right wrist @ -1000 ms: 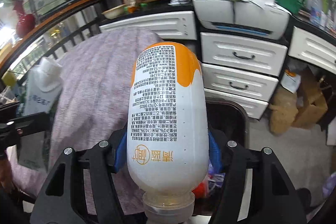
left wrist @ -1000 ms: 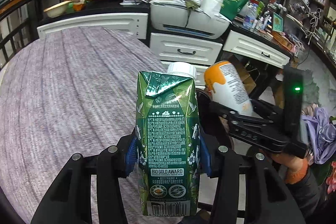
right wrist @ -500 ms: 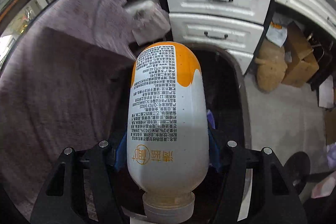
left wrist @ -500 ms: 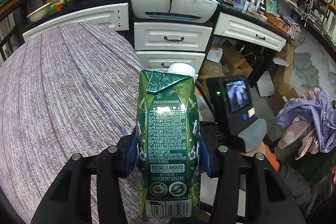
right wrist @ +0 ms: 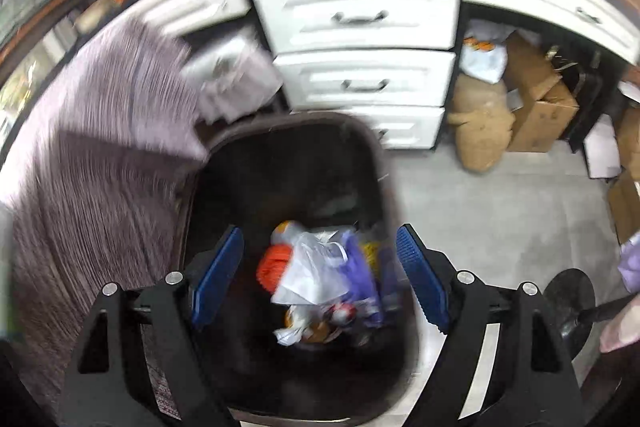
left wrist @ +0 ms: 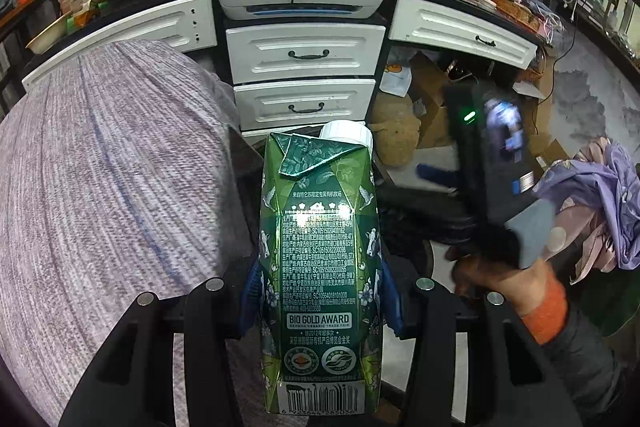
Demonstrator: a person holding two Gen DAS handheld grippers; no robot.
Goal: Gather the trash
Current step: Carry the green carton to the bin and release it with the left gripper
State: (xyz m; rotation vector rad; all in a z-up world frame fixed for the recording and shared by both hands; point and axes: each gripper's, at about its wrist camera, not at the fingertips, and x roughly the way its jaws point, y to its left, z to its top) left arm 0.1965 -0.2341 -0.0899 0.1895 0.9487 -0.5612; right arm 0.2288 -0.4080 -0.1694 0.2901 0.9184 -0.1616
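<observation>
While hanging over the bin:
right gripper [right wrist: 320,275]: jaws just spread, nothing between
trash bin [right wrist: 384,163]: wrappers inside
left gripper [left wrist: 318,297]: clamped on green carton [left wrist: 318,267]

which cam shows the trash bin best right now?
Right wrist view. It looks straight down into the open dark bin, with rim, inner walls and the trash at the bottom all visible, though blurred. In the left wrist view the green carton and the other gripper cover that area; no bin can be made out.
</observation>
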